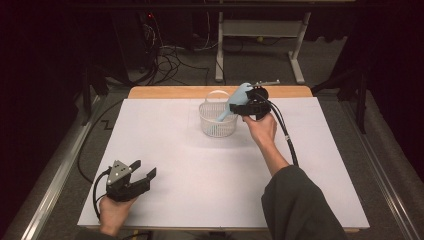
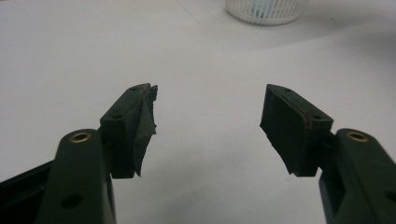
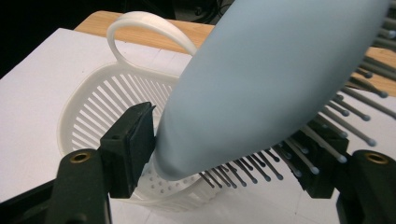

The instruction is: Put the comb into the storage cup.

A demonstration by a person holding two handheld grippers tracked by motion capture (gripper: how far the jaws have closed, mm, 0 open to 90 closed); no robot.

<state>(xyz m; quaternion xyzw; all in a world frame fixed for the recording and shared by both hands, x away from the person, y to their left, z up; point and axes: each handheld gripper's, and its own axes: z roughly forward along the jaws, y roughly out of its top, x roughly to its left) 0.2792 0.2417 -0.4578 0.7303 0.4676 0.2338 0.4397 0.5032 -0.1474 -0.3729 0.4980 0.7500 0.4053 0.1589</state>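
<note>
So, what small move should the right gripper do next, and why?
Probably lower it a little, then open. The right gripper is shut on the blue hairbrush, whose handle already dips inside the white basket while its head leans over the rim.

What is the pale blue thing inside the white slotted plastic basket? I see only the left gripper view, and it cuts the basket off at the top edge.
Observer: It is a pale blue plastic hairbrush with dark bristles. Its narrow handle end points down into the white slotted plastic basket.
Operator: Does something hold the brush, or does it lean there alone?
Observer: The right gripper is shut on the brush head, one jaw on the smooth back and the other among the bristles.
Operator: Does the basket have a handle?
Observer: Yes, a white loop handle stands up from its far rim.
</note>
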